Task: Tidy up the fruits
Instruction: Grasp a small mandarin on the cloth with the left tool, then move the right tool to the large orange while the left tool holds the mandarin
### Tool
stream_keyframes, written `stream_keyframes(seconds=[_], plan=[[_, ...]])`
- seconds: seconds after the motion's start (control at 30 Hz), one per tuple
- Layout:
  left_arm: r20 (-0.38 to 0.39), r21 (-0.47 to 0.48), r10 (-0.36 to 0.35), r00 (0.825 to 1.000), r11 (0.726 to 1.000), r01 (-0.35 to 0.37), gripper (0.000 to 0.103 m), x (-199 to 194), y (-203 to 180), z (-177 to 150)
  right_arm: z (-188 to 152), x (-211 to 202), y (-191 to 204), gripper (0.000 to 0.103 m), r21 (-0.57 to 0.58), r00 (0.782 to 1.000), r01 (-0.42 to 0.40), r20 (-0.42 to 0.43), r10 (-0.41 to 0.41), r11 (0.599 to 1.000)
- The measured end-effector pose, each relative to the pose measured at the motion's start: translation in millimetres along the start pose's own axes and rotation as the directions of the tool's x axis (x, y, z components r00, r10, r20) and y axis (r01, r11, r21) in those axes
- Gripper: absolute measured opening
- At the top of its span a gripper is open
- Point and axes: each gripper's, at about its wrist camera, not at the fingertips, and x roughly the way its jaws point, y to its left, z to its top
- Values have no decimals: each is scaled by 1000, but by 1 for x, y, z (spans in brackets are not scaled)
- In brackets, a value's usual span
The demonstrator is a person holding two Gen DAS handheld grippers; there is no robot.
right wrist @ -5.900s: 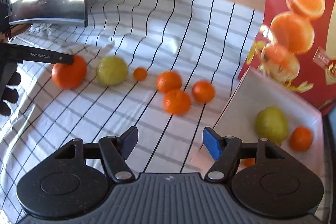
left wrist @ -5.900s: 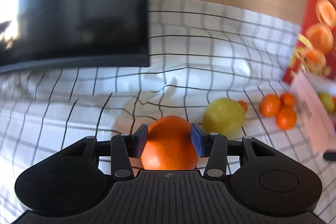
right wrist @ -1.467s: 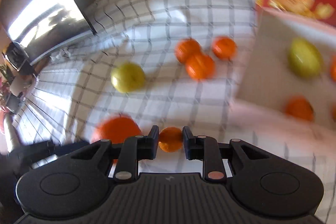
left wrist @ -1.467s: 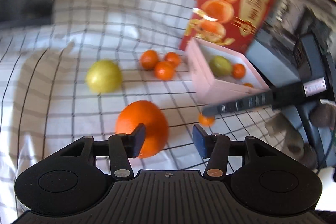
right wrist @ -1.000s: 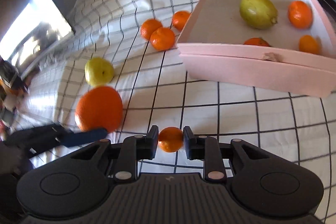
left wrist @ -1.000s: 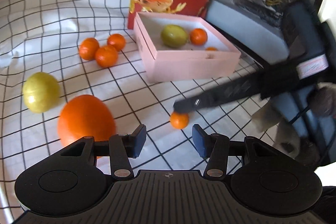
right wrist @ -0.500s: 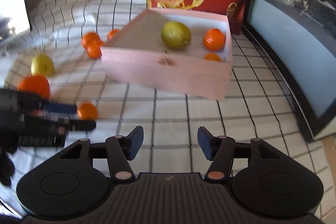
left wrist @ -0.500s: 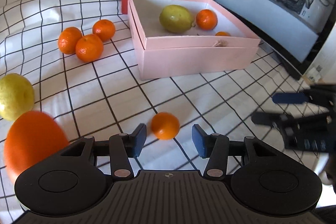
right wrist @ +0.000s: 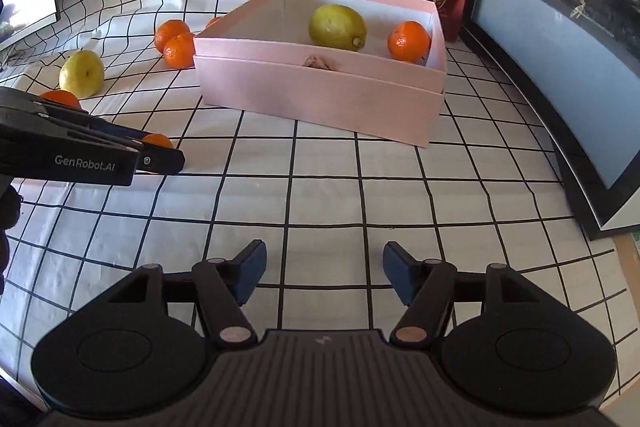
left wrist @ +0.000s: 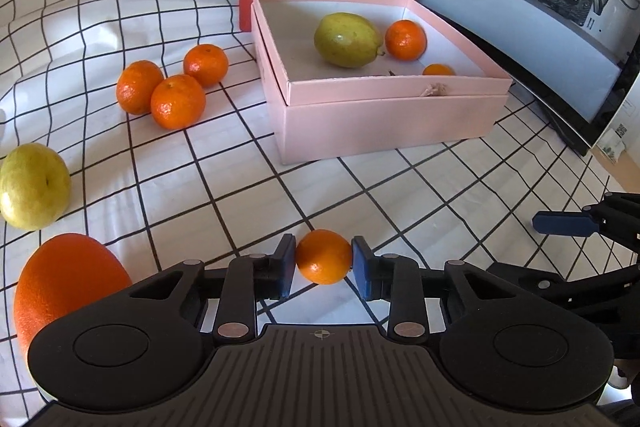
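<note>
Fingers of the left gripper pinch a small mandarin by its sides, low over the checked cloth on the bench; fingers of the right gripper stand spread and empty, well apart from any fruit.

Risks, largest object first. The pink box, open and already holding a green lemon and mandarins, has a raised front wall: a low carry could strike it and shove the box. The large orange lies just beside the left gripper's body and may be nudged and roll. The yellow-green fruit and three mandarins sit loose on wrinkled cloth. The pinched mandarin, round and smooth, appears held only at two small contacts, so a quick swing could let it slip.
</note>
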Motion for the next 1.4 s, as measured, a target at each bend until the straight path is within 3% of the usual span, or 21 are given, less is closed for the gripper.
stream_keyframes(seconds=[0.17, 0.33, 0.53, 0.67, 0.77, 0.87, 1.17, 1.27, 1.4], plan=[[14, -29, -6, 1000, 1000, 6, 34, -10, 4, -4, 3, 1, 4, 65, -11, 1000, -25, -1, 25, 1000], [139, -145, -28, 990, 988, 48, 34, -53, 27, -2, 12, -3, 17, 65, -36, 995, -100, 21, 101, 994], [265, -294, 113, 958, 955, -32, 34, -110, 82, -12, 42, -7, 62, 66, -151, 973, -207, 67, 219, 967], [234, -425, 246, 941, 896, -129, 34, -134, 126, -40, 68, -10, 106, 67, -235, 943, -289, 96, 319, 928], [197, -525, 281, 939, 840, -141, 34, -144, 153, -61, 79, -13, 143, 71, -333, 920, -324, 107, 377, 886], [174, -564, 300, 938, 811, -155, 34, -149, 165, -76, 81, -11, 180, 72, -433, 904, -329, 111, 412, 839], [134, -596, 259, 956, 792, -132, 34, -137, 169, -100, 87, 31, 239, 78, -514, 930, -270, 80, 359, 814], [128, -593, 251, 959, 795, -129, 34, -133, 170, -101, 88, 38, 240, 79, -508, 936, -263, 73, 345, 820], [124, -589, 242, 962, 799, -125, 34, -130, 170, -98, 88, 40, 224, 79, -458, 928, -316, 35, 372, 831]])
